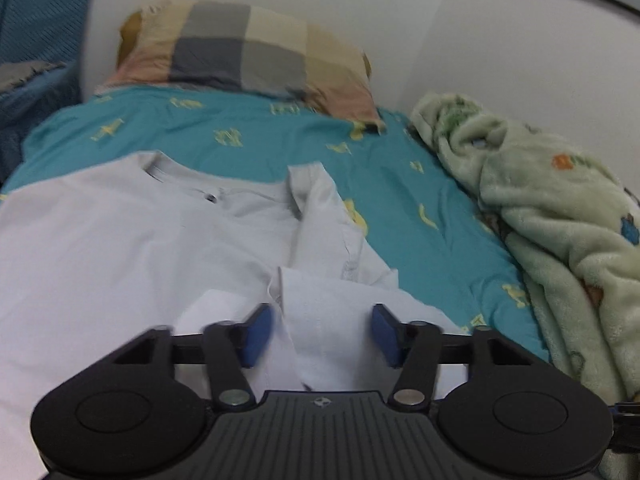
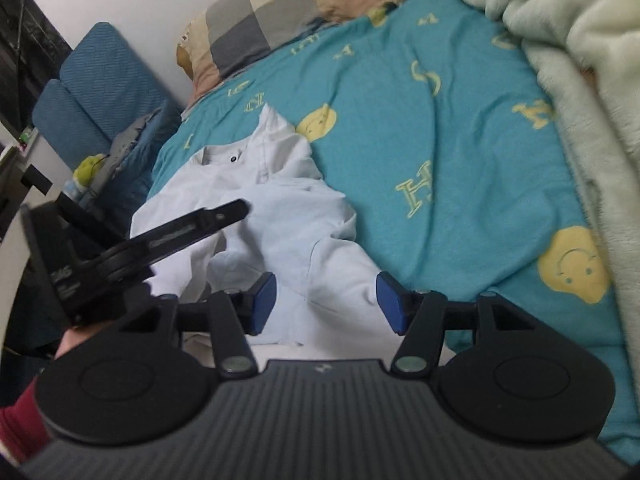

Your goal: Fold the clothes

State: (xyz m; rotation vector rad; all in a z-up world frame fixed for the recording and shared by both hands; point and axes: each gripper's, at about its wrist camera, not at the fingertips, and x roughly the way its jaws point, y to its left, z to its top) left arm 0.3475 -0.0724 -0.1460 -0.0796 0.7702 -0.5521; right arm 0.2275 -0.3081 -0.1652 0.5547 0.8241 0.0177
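Observation:
A white collared shirt [image 1: 120,240] lies spread on the teal bed sheet [image 1: 400,208], its collar and dark button [image 1: 210,198] toward the pillow. One side is folded inward, and a rumpled flap lies near me. My left gripper [image 1: 322,332] hovers over that flap, its blue pads apart, with cloth between them but not pinched. The right wrist view shows the same shirt [image 2: 280,208] from the other side. My right gripper [image 2: 326,304] stands open above its lower edge and holds nothing. The left tool's black frame [image 2: 120,256] reaches over the shirt from the left, held by a hand [image 2: 76,336].
A checked pillow [image 1: 240,52] leans on the white wall at the bed's head. A bunched pale green fleece blanket [image 1: 560,220] fills the right side of the bed. Blue cushions [image 2: 100,92] and clutter stand beyond the left edge. A red sleeve [image 2: 16,420] shows low left.

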